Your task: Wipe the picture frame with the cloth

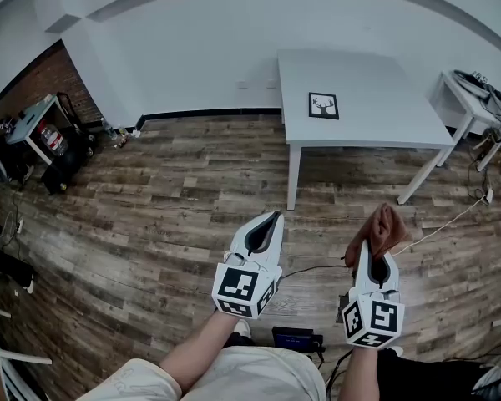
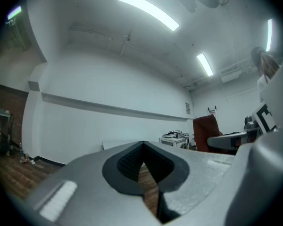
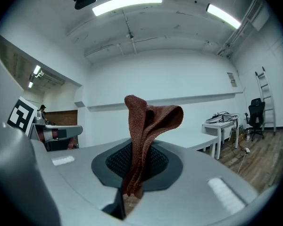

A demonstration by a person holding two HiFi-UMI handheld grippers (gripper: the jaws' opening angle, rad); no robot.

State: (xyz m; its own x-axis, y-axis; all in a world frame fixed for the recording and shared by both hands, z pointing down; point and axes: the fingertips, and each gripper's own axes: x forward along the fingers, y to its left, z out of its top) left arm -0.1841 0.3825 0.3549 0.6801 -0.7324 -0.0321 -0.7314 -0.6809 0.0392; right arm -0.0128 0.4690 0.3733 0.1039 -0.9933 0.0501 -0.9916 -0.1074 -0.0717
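Now, right claw [image 1: 373, 247] clamping cloth [image 1: 383, 227], left claw [image 1: 270, 219] closed, picture frame [image 1: 323, 105] on table [image 1: 376, 90].

- Pale grey moulded shells on left gripper [image 1: 273, 217] and right gripper [image 1: 372, 256], tapering to a point.
- Dark grey teardrop recess in each shell, ribbed black pads [image 2: 128, 163] inside.
- White cube [image 1: 245, 291] at the rear of each, black square markers on the faces.
- Raised pale rectangular patch [image 3: 222, 192] on shell flank.
- Light beige shorts [image 1: 234, 378].
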